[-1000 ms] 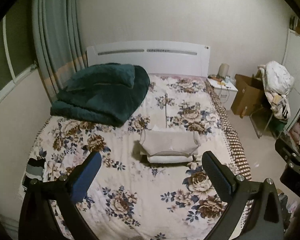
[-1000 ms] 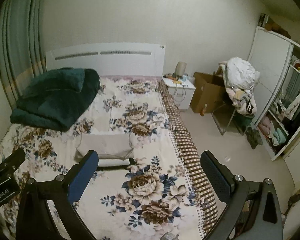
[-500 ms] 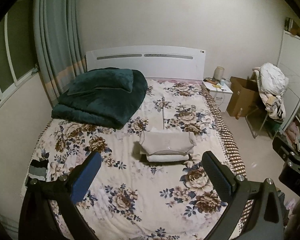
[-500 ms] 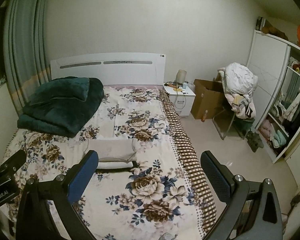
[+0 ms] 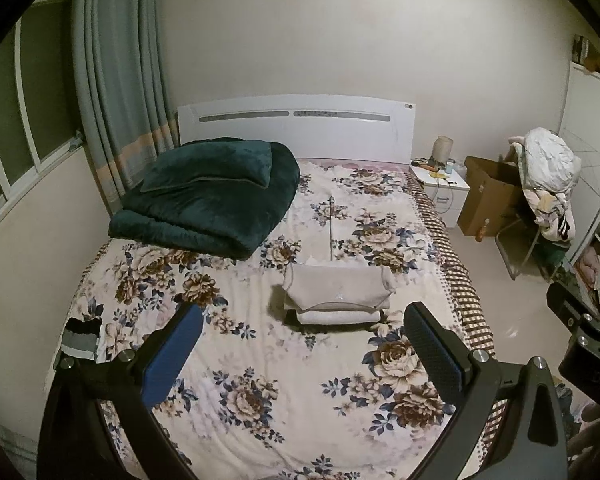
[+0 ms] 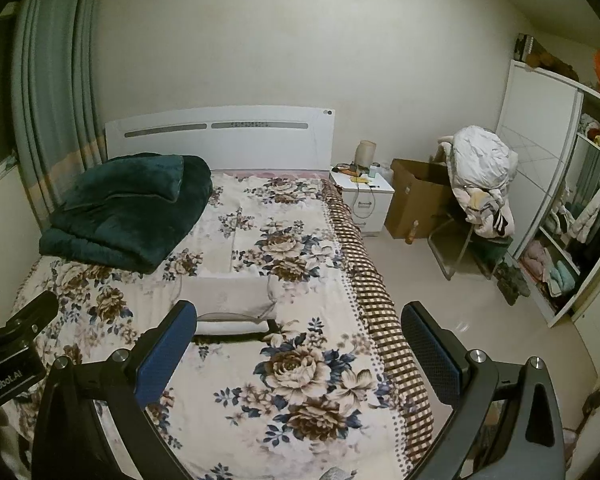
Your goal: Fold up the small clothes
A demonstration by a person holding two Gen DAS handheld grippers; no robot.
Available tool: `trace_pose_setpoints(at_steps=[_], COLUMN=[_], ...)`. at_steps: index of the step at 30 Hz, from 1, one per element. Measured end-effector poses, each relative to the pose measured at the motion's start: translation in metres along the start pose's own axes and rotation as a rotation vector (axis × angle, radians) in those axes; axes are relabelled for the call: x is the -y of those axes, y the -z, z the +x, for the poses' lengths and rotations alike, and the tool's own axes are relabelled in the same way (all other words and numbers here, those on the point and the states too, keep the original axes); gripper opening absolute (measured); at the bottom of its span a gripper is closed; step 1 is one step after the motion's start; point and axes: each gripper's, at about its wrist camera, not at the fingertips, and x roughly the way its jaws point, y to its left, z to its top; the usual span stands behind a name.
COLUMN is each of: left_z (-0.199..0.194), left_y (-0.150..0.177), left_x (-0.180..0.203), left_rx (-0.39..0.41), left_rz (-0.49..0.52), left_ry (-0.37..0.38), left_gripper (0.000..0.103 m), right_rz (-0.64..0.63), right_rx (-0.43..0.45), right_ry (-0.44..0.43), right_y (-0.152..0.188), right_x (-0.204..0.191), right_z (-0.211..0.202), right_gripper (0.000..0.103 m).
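Left wrist view: green blanket (image 5: 212,192) at far left of bed (image 5: 260,360). Left hand-held gripper (image 5: 300,344) spread wide, holding nothing, above bed. Folded pale clothes (image 5: 336,294) lie mid-bed, past fingertips. Right wrist view: folded clothes (image 6: 228,300) just past left finger. Right hand-held gripper (image 6: 300,340) spread wide, holding nothing. Wardrobe (image 6: 540,152) far right.

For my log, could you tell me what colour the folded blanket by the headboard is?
Dark teal-green plush blanket, clearest in the left wrist view.
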Motion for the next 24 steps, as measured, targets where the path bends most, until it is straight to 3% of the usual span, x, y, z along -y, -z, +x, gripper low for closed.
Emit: trace_pose_setpoints(at_steps=[24], left_z=[-0.0095], left_y=[0.0063], left_x=[0.0073], left_rx=[-0.004], left_rz=[-0.007], left_ry=[0.008], left_gripper=[0.103], right_rz=[0.003], right_rx=[-0.005], right_ry=[-0.012], right_y=[0.0034], right_x=[-0.0002], right_z=[-0.0002], right_gripper=[0.103])
